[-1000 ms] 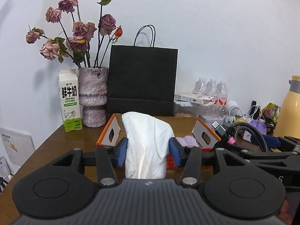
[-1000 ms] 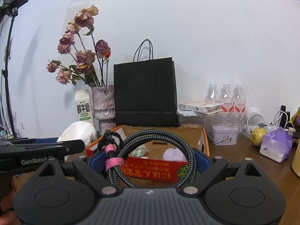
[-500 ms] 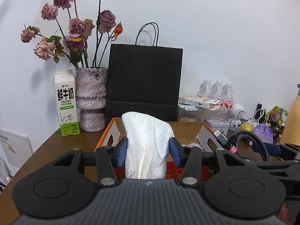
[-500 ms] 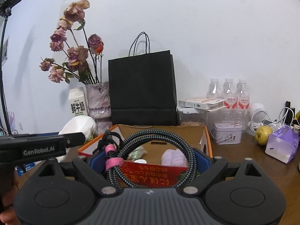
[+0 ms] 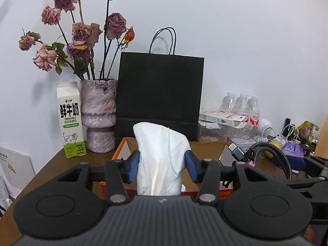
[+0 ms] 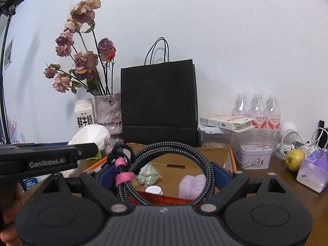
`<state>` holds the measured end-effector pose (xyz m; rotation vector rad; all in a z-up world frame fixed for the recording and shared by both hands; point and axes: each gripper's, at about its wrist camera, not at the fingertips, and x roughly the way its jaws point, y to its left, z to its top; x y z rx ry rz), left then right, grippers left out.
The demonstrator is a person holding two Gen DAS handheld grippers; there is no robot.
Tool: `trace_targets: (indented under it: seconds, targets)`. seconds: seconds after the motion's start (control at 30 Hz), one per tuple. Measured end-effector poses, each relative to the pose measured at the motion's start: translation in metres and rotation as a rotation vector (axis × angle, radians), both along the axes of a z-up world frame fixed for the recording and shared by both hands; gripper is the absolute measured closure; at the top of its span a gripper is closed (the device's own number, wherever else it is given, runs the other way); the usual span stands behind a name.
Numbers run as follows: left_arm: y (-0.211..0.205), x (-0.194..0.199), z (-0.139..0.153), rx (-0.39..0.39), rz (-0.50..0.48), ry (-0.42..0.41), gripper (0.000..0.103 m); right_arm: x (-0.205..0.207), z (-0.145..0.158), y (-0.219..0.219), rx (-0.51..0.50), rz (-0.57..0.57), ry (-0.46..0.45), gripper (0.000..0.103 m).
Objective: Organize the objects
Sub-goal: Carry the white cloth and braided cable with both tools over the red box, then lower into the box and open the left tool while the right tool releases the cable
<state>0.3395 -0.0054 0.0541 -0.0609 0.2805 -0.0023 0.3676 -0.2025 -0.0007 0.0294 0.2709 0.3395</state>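
Closing in on the cardboard box [image 6: 213,156] at lower centre, we now see it larger than a second ago. Our left gripper [image 5: 162,165] stays clamped on the white tissue pack [image 5: 160,160]; our right gripper [image 6: 162,176] grips the coiled braided cable [image 6: 170,164]. Both look ready to be dropped inside.
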Motion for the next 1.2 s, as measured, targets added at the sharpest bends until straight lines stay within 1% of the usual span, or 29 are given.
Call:
trace_targets:
  seconds: [0.73,0.93,1.2]
  targets:
    - [0.0,0.056,-0.005,0.007,-0.021,0.004,0.054,0.066,0.006,-0.003,-0.013,-0.028,-0.018,0.011]
    - [0.002,0.074,-0.005,0.007,-0.013,0.005,0.054,0.086,0.004,-0.002,-0.008,-0.025,-0.001,0.011]
    - [0.005,0.1,-0.014,0.006,0.006,0.044,0.055,0.114,-0.005,0.004,-0.018,-0.034,0.044,0.011]
